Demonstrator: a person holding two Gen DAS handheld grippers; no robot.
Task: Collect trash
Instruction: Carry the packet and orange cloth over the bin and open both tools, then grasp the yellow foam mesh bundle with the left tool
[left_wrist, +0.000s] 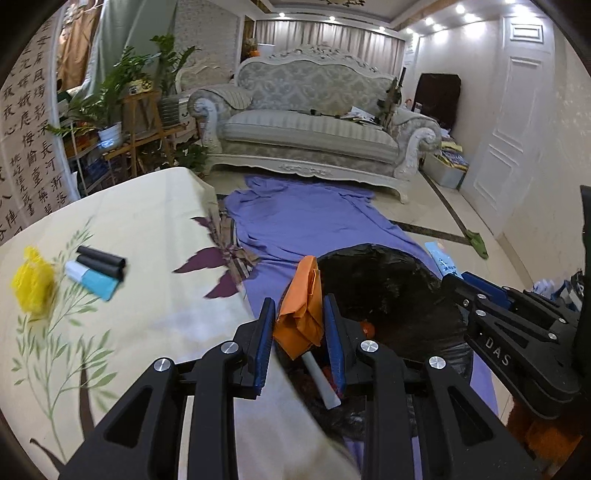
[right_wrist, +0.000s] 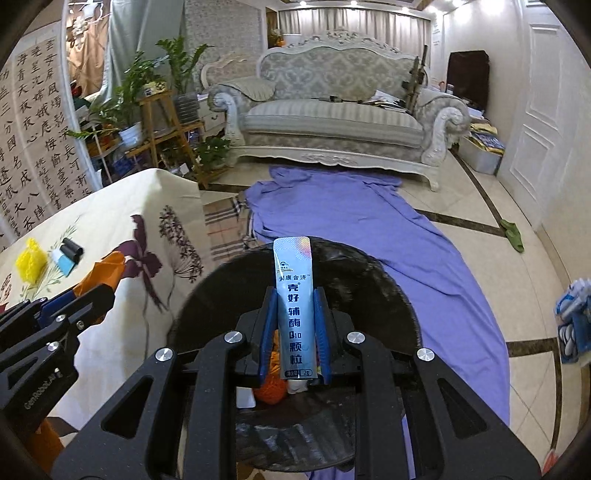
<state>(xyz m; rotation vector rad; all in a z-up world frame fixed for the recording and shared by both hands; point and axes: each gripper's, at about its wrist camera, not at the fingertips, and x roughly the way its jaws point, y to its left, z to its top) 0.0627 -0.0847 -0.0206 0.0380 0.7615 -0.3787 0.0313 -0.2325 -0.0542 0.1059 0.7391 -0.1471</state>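
My left gripper (left_wrist: 300, 308) is shut on a crumpled orange wrapper (left_wrist: 301, 299), held at the table's edge beside the black trash bag (left_wrist: 388, 288). My right gripper (right_wrist: 294, 295) is shut on a pale blue sachet (right_wrist: 294, 295) with printed characters, upright over the open mouth of the black trash bag (right_wrist: 351, 280). Inside the bag lie orange scraps (right_wrist: 273, 384) and something white. On the floral tablecloth (left_wrist: 140, 229) remain a yellow crumpled piece (left_wrist: 33, 282), two black rolls (left_wrist: 101, 262) and a white and blue roll (left_wrist: 92, 278). Each gripper shows in the other's view: the right gripper (left_wrist: 491, 295), the left gripper (right_wrist: 79, 293).
A purple sheet (left_wrist: 314, 218) covers the floor between the table and a pale ornate sofa (left_wrist: 314, 122). Potted plants (left_wrist: 110, 99) and wooden stands crowd the back left. A green cloth (left_wrist: 476, 242) lies on the tiles at right, near a white door (left_wrist: 513, 122).
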